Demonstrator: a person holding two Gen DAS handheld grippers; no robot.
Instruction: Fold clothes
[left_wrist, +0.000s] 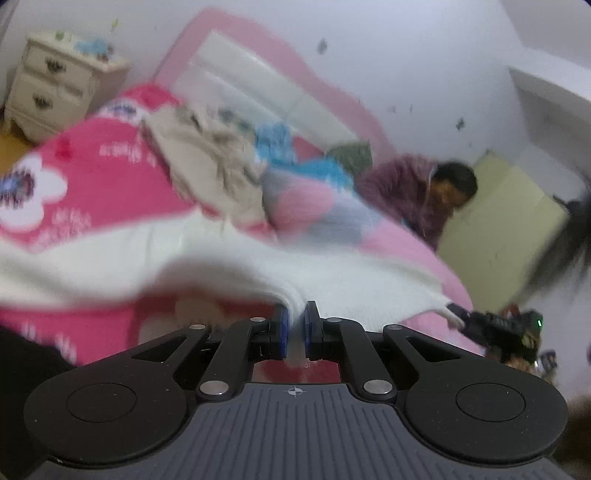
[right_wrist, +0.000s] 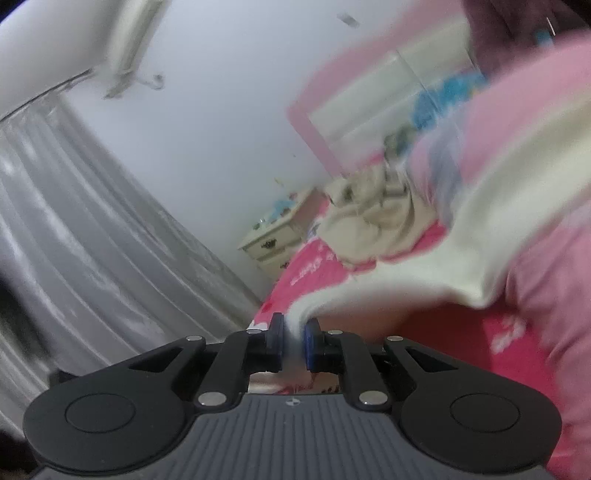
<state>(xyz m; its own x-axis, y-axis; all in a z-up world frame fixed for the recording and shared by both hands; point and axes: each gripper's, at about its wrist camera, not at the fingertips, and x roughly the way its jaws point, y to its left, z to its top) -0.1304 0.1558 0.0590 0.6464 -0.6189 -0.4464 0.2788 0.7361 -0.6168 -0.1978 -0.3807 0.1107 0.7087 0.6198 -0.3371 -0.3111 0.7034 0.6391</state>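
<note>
Left claw (left_wrist: 294, 328) and right claw (right_wrist: 294, 341), each clenched on the white garment's (left_wrist: 221, 266) edge (held taut between them), raise it above the bed (left_wrist: 92, 177) for folding.

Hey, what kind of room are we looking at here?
Most likely a bedroom: a bed with a pink headboard, a cream nightstand beside it, and a pile of clothes on the covers.

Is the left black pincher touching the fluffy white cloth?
Touching. The left wrist view shows the left gripper shut on an edge of the fluffy white cloth, white fabric squeezed between its blue pads.
</note>
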